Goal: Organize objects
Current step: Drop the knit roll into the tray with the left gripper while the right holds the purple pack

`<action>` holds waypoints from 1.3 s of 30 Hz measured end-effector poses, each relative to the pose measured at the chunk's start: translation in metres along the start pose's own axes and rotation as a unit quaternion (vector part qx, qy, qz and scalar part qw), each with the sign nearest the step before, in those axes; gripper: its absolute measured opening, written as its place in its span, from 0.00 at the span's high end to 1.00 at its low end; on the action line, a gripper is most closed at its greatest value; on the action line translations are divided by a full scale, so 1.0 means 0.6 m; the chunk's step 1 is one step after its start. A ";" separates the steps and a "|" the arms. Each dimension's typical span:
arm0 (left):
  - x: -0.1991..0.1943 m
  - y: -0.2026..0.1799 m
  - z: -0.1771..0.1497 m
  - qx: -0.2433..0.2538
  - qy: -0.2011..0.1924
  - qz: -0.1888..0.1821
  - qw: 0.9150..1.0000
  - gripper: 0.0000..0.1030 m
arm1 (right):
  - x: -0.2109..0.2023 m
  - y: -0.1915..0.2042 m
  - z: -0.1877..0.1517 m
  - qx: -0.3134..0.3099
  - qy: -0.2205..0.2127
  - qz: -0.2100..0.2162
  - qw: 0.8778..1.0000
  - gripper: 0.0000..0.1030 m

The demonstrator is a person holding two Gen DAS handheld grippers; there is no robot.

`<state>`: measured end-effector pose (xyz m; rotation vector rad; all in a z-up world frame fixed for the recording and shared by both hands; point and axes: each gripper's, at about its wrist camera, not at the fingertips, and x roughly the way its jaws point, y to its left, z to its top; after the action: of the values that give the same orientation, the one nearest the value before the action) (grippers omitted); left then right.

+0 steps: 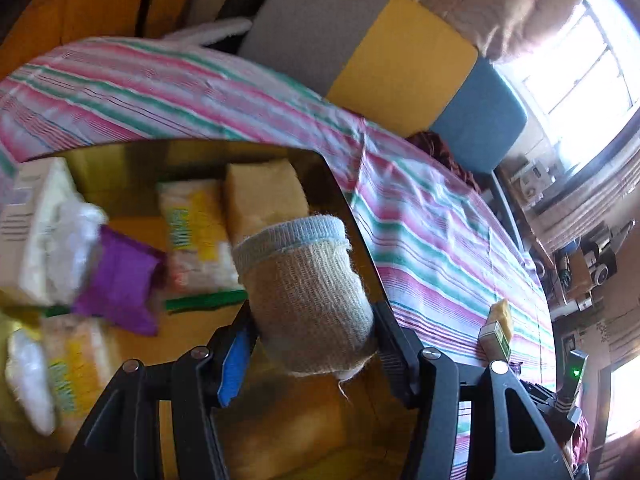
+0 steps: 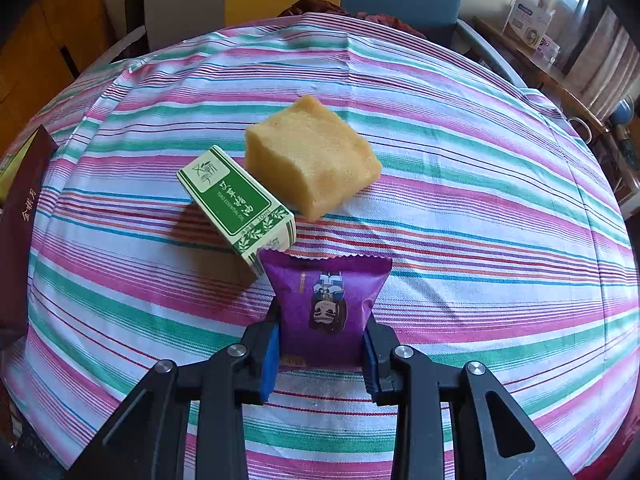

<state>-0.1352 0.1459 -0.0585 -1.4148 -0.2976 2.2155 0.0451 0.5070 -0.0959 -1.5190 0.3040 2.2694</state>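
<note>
Over the open cardboard box at the edge of the striped-cloth table, a beige knitted roll with a pale blue rim was held by the left gripper, its jaws pressed on the roll's two sides. Several things were already gathered inside the box: a purple foil packet, yellow-and-white snack packets, a tan sponge-like block and a white carton, though blur made the rest hard to tell. On the table, another purple foil snack packet with a cartoon figure was clamped between the closed jaws of the right gripper. A green-and-white essential-oil carton and a yellow sponge-like block lay just beyond it, touching each other and not yet collected. By that layout, the sorting was judged well advanced, with the two held items and those two pieces left.
</note>
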 end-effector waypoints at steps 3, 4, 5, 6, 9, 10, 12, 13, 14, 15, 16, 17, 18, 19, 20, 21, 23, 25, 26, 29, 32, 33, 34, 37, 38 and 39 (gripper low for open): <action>0.035 -0.007 0.006 0.000 0.021 0.013 1.000 0.43 | 0.000 0.001 0.000 0.000 0.000 0.000 1.000 0.67; 0.045 -0.009 0.008 0.003 0.028 0.010 1.000 0.42 | 0.000 0.001 0.000 0.000 0.000 0.000 1.000 0.67; 0.054 -0.009 0.010 0.002 0.034 0.015 0.999 0.41 | 0.000 0.001 0.001 0.001 0.000 0.001 1.000 0.67; 0.061 -0.011 0.012 0.005 0.038 0.018 0.999 0.40 | 0.000 0.002 0.000 0.001 0.000 0.001 1.000 0.67; 0.065 -0.017 0.011 0.020 0.033 0.031 0.999 0.36 | 0.000 0.001 0.000 0.000 0.000 0.001 1.000 0.67; 0.063 -0.016 0.010 0.020 0.031 0.031 0.999 0.35 | 0.000 0.001 0.000 0.000 0.000 0.001 1.000 0.67; 0.055 -0.014 0.009 0.019 0.024 0.036 0.999 0.35 | 0.000 0.002 0.001 -0.001 0.000 0.001 1.000 0.67; 0.049 -0.014 0.008 0.021 0.017 0.041 0.999 0.34 | 0.000 0.002 0.001 -0.001 0.000 0.001 1.000 0.67; 0.045 -0.013 0.007 0.025 0.013 0.045 0.999 0.35 | 0.001 0.001 0.000 -0.001 0.000 0.000 1.000 0.67; 0.041 -0.012 0.009 0.030 0.009 0.050 0.998 0.34 | 0.001 0.001 0.000 -0.002 0.000 0.000 1.000 0.67; 0.035 -0.011 0.008 0.034 0.004 0.055 0.998 0.34 | 0.002 0.000 0.002 -0.002 -0.001 0.000 1.000 0.67; 0.028 -0.010 0.006 0.040 -0.002 0.061 0.997 0.34 | 0.002 0.000 0.002 -0.003 -0.001 -0.001 1.000 0.67; 0.021 -0.011 0.003 0.046 -0.008 0.067 0.997 0.34 | 0.003 -0.001 0.003 -0.004 -0.001 -0.001 1.000 0.67; 0.014 -0.012 0.000 0.051 -0.015 0.074 0.996 0.34 | 0.003 -0.001 0.003 -0.005 -0.001 -0.002 1.000 0.67; 0.009 -0.013 -0.001 0.054 -0.022 0.080 0.995 0.34 | 0.002 -0.001 0.002 -0.005 -0.001 -0.002 1.000 0.67; 0.004 -0.015 -0.004 0.057 -0.028 0.084 0.994 0.34 | 0.001 -0.001 0.001 -0.005 -0.001 -0.002 1.000 0.67; -0.011 -0.021 -0.012 0.071 -0.047 0.098 0.992 0.34 | 0.001 -0.001 0.002 -0.005 -0.002 -0.002 1.000 0.67; -0.031 -0.023 -0.022 0.083 -0.063 0.109 0.989 0.34 | 0.004 -0.005 0.004 -0.006 -0.002 -0.002 1.000 0.67; -0.044 -0.027 -0.029 0.090 -0.073 0.113 0.987 0.34 | 0.005 -0.006 0.004 -0.007 -0.002 -0.003 1.000 0.67; -0.071 -0.032 -0.042 0.100 -0.093 0.117 0.984 0.34 | 0.002 -0.007 0.001 -0.009 -0.003 -0.004 1.000 0.67; -0.096 -0.041 -0.057 0.112 -0.109 0.120 0.980 0.34 | 0.003 -0.005 0.002 -0.010 -0.003 -0.006 1.000 0.67; -0.105 -0.043 -0.061 0.115 -0.115 0.121 0.979 0.34 | 0.003 -0.005 0.001 -0.010 -0.003 -0.006 1.000 0.67; -0.112 -0.045 -0.064 0.117 -0.119 0.121 0.978 0.34 | 0.003 -0.005 0.001 -0.011 -0.004 -0.007 1.000 0.67; -0.131 -0.049 -0.075 0.125 -0.129 0.123 0.976 0.34 | 0.000 -0.002 -0.002 -0.012 -0.004 -0.009 1.000 0.67; -0.136 -0.049 -0.077 0.126 -0.132 0.124 0.975 0.34 | 0.001 -0.002 -0.002 -0.013 -0.005 -0.009 1.000 0.67; -0.142 -0.049 -0.080 0.128 -0.134 0.124 0.975 0.34 | 0.000 -0.001 -0.003 -0.013 -0.005 -0.010 1.000 0.67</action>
<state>-0.0546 0.1235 0.0003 -1.0645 0.0807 2.5443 0.0472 0.5069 -0.0966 -1.5171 0.2566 2.2728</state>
